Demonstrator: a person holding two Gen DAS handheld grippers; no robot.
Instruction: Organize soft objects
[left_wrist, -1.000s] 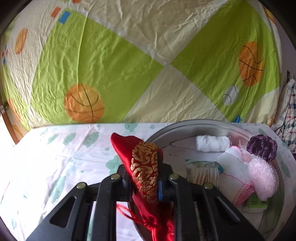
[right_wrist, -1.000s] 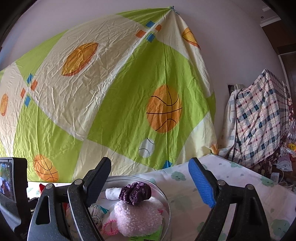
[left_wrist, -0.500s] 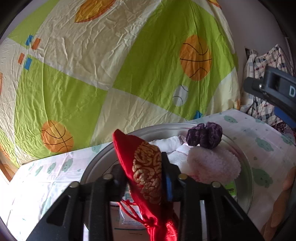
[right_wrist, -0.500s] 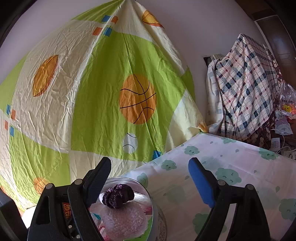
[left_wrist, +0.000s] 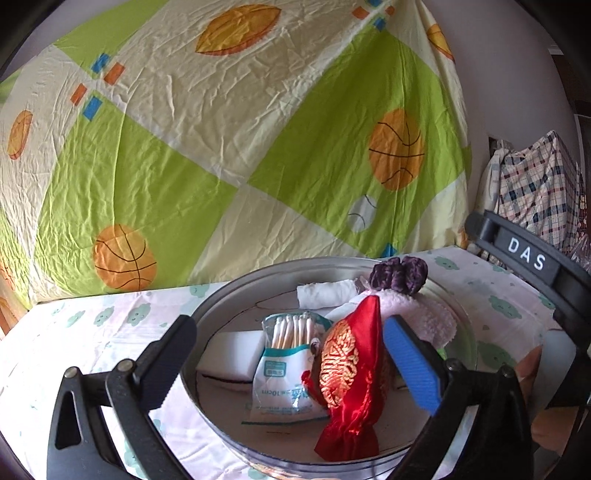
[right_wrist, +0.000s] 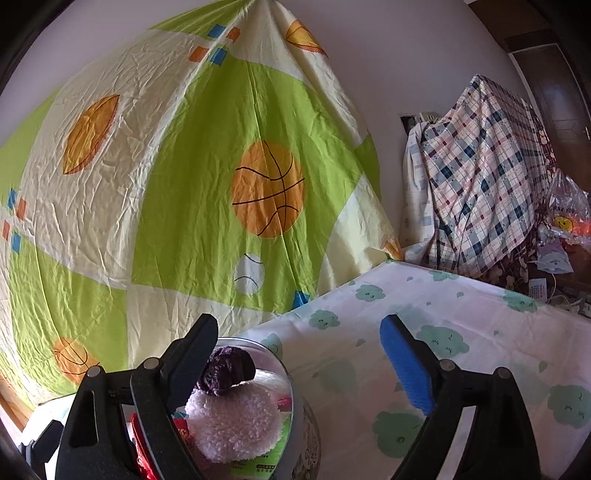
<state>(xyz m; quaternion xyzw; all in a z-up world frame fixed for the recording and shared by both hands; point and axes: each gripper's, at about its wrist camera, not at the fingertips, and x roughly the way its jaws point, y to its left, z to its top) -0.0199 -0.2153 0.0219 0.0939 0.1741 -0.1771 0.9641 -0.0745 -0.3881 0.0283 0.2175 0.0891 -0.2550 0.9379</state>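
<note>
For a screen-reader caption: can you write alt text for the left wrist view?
A red pouch stands in a round metal tin, between the open jaws of the left gripper, beside a cotton swab pack, a white roll and a purple scrunchie.

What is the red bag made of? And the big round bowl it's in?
The red bag looks like shiny satin cloth: it gleams, creases softly, and has gold thread patterns sewn on. The bowl looks like bare metal, maybe steel or tin: its wall is smooth, silvery grey and faintly reflective.

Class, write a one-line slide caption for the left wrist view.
Open left gripper over a round metal tin; red embroidered pouch stands inside, unclamped.
</note>
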